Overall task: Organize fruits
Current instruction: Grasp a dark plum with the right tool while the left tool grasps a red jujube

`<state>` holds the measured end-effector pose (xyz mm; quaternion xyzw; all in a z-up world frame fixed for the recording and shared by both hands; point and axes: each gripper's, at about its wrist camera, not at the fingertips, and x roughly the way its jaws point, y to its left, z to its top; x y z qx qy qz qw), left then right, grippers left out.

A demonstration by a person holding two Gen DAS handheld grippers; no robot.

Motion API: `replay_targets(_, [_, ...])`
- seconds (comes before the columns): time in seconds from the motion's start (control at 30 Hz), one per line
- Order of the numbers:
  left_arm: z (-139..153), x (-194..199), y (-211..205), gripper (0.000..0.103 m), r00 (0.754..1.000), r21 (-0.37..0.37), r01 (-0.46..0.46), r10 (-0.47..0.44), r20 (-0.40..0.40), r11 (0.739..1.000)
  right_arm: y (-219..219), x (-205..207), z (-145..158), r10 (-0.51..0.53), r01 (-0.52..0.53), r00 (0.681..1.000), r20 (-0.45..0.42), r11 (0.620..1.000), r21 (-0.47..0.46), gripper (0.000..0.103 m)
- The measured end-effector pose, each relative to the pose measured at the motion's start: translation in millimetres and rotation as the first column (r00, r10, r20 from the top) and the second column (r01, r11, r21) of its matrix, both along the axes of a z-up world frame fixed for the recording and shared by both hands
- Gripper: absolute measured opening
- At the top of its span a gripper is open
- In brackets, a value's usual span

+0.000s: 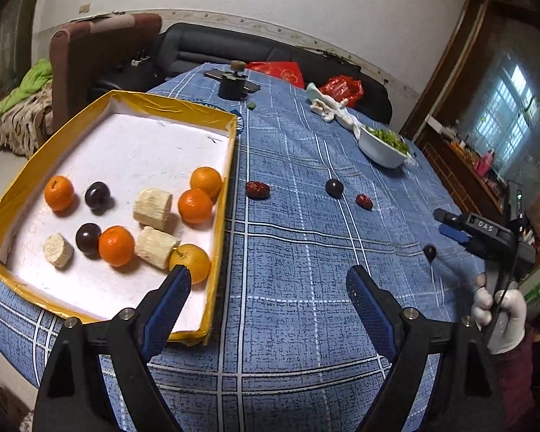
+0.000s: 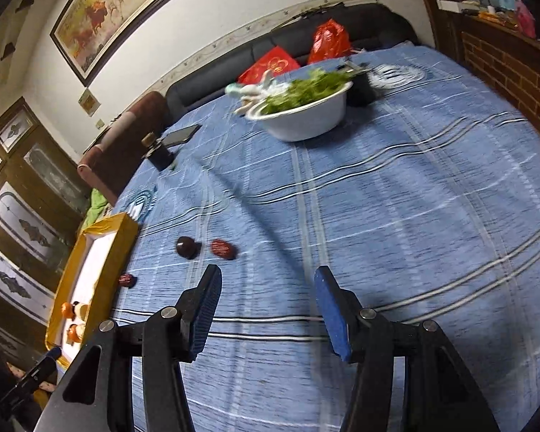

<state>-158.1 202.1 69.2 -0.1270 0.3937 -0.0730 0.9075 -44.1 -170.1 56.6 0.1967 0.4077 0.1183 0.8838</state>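
The left gripper [image 1: 268,282] hangs over the near edge of the blue plaid tablecloth [image 1: 298,216], its two blue-padded jaws spread wide with nothing between them but cloth. Its left jaw overlaps the near right corner of the shallow cardboard tray with yellow taped walls and a white floor [image 1: 230,122].

Inside that tray lie five round orange mandarins, the nearest one [image 1: 190,262] just beyond the left jaw's tip. Among them sit three pale cut cylinders of what looks like sugarcane [image 1: 153,207] and two dark purple plums [image 1: 97,195].

On the cloth to the right of the tray, ahead of the left gripper and well apart from it, a wrinkled red jujube [image 1: 257,189] lies just beside the tray wall. A dark round plum [image 1: 334,187] and a smaller red jujube [image 1: 364,201] lie further right. Another small dark plum [image 1: 430,252] rests near the right gripper [image 1: 446,223], which a white-gloved hand [image 1: 500,309] holds at the right edge of the left wrist view.

In the right wrist view, which is blurred, the right gripper [image 2: 268,306] has its jaws partly apart and empty over bare cloth. The dark plum [image 2: 186,246] and a jujube [image 2: 222,248] lie ahead and to the left of its left jaw, clear of it; another jujube [image 2: 126,280] sits against the tray [image 2: 120,237]. A white bowl of green leaves [image 2: 306,118] stands further back on the table.
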Motion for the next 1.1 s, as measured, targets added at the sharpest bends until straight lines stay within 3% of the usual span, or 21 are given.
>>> replay_targets(0.3, [-14, 15, -32, 0.087, 0.996, 0.019, 0.074, -0.072, -0.053, 0.997, -21, -5, -22, -0.024, 0.019, 0.998, -0.059, 0.996, -0.086, 0.059])
replay_targets(0.43, [-9, 21, -49, 0.087, 0.994, 0.067, 0.1, -0.096, -0.056, 0.993, -18, 4, -33, -0.032, 0.025, 0.997, -0.071, 0.995, -0.1, 0.048])
replay_targets(0.57, [3, 36, -64, 0.087, 0.995, 0.122, 0.098, -0.096, -0.022, 0.988, -10, 10, -38, -0.014, 0.005, 0.997, -0.07, 0.991, -0.137, 0.047])
replay_targets(0.67, [11, 55, -77, 0.087, 0.994, 0.144, 0.109, -0.111, 0.005, 0.983, -4, 9, -41, -0.009, -0.002, 0.998, -0.055, 0.981, -0.196, 0.037])
replay_targets(0.7, [12, 63, -84, 0.086, 0.992, 0.146, 0.125, -0.129, 0.014, 0.981, -3, 8, -41, -0.013, 0.001, 0.999, -0.051, 0.976, -0.219, 0.028])
replay_targets(0.77, [11, 76, -99, 0.071, 0.985, 0.152, 0.168, -0.173, 0.021, 0.974, -4, 7, -41, -0.015, 0.005, 0.999, -0.043, 0.973, -0.23, 0.027])
replay_targets(0.8, [7, 84, -109, 0.056, 0.982, 0.166, 0.188, -0.191, 0.007, 0.968, -6, 6, -41, -0.015, 0.005, 0.999, -0.043, 0.975, -0.222, 0.027])
replay_targets(0.83, [4, 92, -120, 0.051, 0.979, 0.174, 0.202, -0.204, -0.007, 0.964, -7, 6, -41, -0.014, 0.005, 0.999, -0.042, 0.977, -0.214, 0.027])
replay_targets(1.1, [-27, 153, -181, 0.05, 0.96, 0.204, 0.278, -0.27, -0.07, 0.939, -26, 0, -28, -0.034, 0.035, 0.999, 0.013, 0.995, -0.093, 0.027])
